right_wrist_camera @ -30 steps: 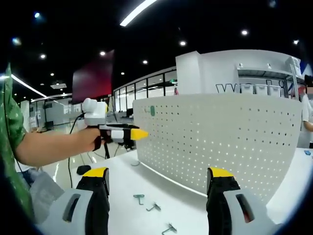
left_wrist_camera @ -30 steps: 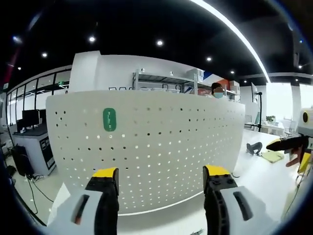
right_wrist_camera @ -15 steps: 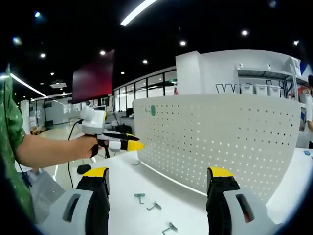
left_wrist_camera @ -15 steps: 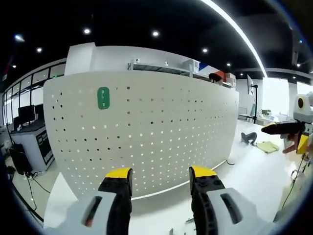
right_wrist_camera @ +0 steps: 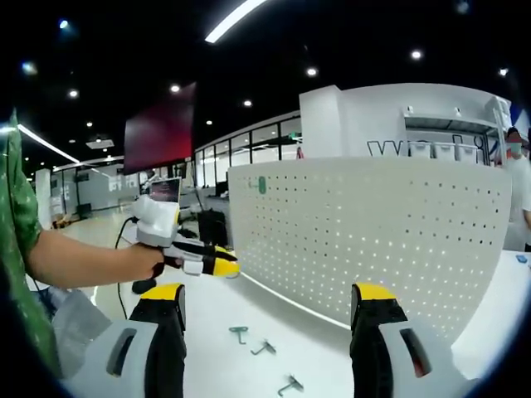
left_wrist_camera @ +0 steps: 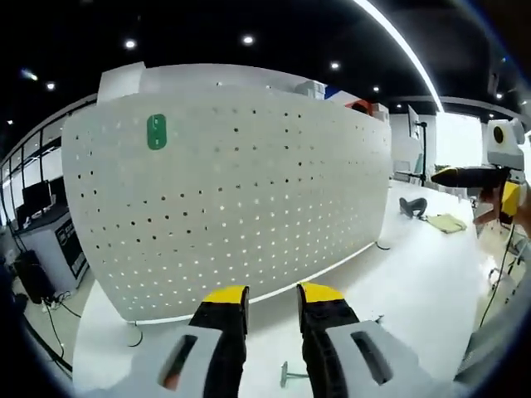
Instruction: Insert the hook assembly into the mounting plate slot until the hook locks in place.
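Observation:
The white perforated mounting plate [left_wrist_camera: 232,191] stands upright on the table, with a green tag [left_wrist_camera: 156,131] near its upper left. My left gripper [left_wrist_camera: 272,297] points at its lower edge, jaws narrowed to a small gap and holding nothing. A small metal hook [left_wrist_camera: 289,375] lies on the table between them. In the right gripper view the plate [right_wrist_camera: 373,240] and its green tag [right_wrist_camera: 262,185] show from the side. Three hooks [right_wrist_camera: 239,333] [right_wrist_camera: 264,348] [right_wrist_camera: 290,385] lie on the table ahead of my right gripper [right_wrist_camera: 268,294], which is wide open and empty. The left gripper [right_wrist_camera: 211,264], held in a hand, hovers low by the plate's left end.
The white table [left_wrist_camera: 415,274] runs to the right of the plate, with a cable and small items at its far end. My right gripper [left_wrist_camera: 465,176] shows at the right edge. A person [right_wrist_camera: 516,195] stands behind the plate. Desks and monitors stand at the left.
My left gripper's jaws have closed most of the way, and it has dropped lower toward the table and the plate's base. The right gripper has stayed still and open.

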